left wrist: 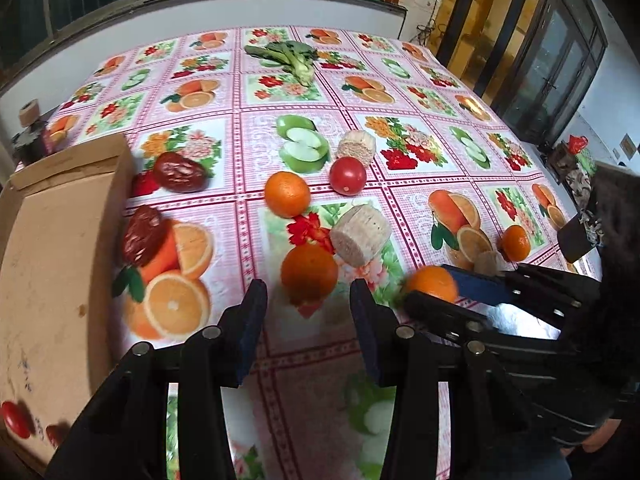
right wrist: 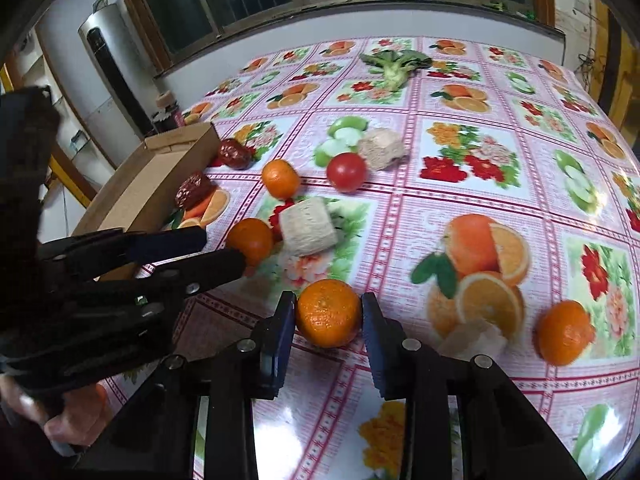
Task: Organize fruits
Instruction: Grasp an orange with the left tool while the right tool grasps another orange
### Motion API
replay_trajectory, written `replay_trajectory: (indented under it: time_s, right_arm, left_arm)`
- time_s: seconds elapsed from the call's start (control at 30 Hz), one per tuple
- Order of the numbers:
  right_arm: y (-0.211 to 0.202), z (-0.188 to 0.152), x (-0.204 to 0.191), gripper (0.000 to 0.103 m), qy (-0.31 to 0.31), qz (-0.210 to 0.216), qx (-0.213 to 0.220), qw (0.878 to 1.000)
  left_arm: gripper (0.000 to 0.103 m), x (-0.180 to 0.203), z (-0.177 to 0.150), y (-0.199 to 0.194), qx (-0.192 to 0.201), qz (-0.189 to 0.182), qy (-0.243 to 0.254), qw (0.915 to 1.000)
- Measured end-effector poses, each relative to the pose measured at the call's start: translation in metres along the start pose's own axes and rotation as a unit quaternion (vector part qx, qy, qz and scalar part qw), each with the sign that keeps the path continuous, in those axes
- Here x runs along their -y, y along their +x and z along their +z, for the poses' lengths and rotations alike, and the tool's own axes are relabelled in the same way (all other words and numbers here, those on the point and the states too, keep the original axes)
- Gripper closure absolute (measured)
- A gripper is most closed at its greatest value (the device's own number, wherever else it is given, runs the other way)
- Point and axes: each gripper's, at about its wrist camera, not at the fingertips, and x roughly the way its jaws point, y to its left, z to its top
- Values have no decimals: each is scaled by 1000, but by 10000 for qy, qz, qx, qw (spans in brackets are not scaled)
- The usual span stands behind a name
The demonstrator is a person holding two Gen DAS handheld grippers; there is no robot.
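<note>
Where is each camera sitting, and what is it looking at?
Left wrist: on the left gripper, looking down along its fingers at an orange and the box; the right gripper shows beside it.
Right wrist: on the right gripper, looking down at the orange between its pads; the left gripper and a hand show.
Both see the tomato, broccoli and window wall.

Each camera sits on its tongs, looking down close at the same worktop (left wrist: 400,92) from side by side.
</note>
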Motion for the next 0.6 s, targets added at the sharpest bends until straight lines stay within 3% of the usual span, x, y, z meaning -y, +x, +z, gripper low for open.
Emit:
replay_trajectory:
  time_s: [0.2,0.27,0.6]
  right_arm:
    - [-12,-5,12,70,173,10,82,9998]
    - [-15,-6,14,70,204,11,100,9997]
    - [-28,-6,9,70,182,48,237,9995]
  left_arm:
    - [62,8,6,27,-116,119,110,9998]
    - [70,11,7,29,-56,251,188,9995]
    - [73,7,0,12,93,395,154,9991]
